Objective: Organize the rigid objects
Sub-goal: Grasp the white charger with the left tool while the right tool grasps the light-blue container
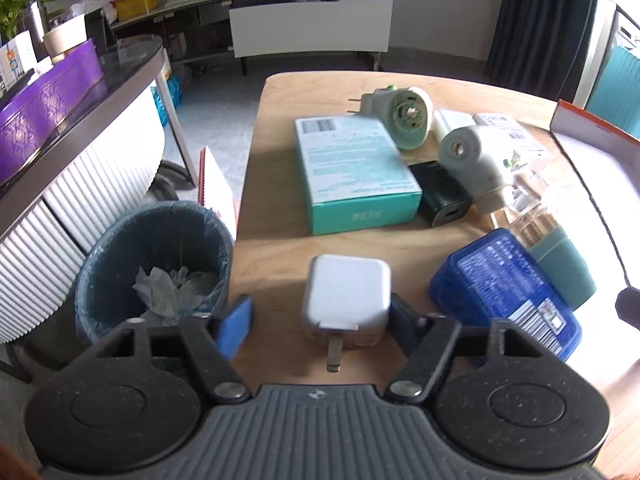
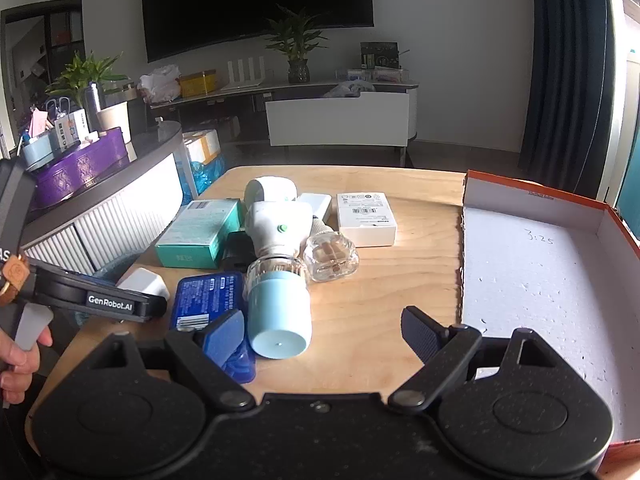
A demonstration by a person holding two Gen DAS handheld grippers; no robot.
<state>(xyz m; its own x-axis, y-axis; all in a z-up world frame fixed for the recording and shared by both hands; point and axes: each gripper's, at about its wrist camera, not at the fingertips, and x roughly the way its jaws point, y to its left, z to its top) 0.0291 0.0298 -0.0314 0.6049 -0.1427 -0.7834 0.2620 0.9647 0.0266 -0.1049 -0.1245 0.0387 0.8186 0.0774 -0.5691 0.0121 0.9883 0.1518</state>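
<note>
My left gripper (image 1: 320,326) is open around a white charger plug (image 1: 346,300) lying on the wooden table (image 1: 272,248); its right pad touches the plug, the left pad stands apart. Beyond it lie a teal box (image 1: 356,172), a blue tin (image 1: 508,292), a black adapter (image 1: 442,196) and two white plug-in devices (image 1: 472,160). My right gripper (image 2: 324,334) is open and empty above the table, beside a light blue capped bottle (image 2: 280,312). The blue tin (image 2: 206,296) lies left of it. An open orange-edged box (image 2: 532,272) stands to the right.
A lined waste bin (image 1: 156,268) with paper stands left of the table. A white box (image 2: 366,218) and a clear glass bottle (image 2: 330,256) lie mid-table. A curved counter (image 1: 80,152) with a purple box stands at left.
</note>
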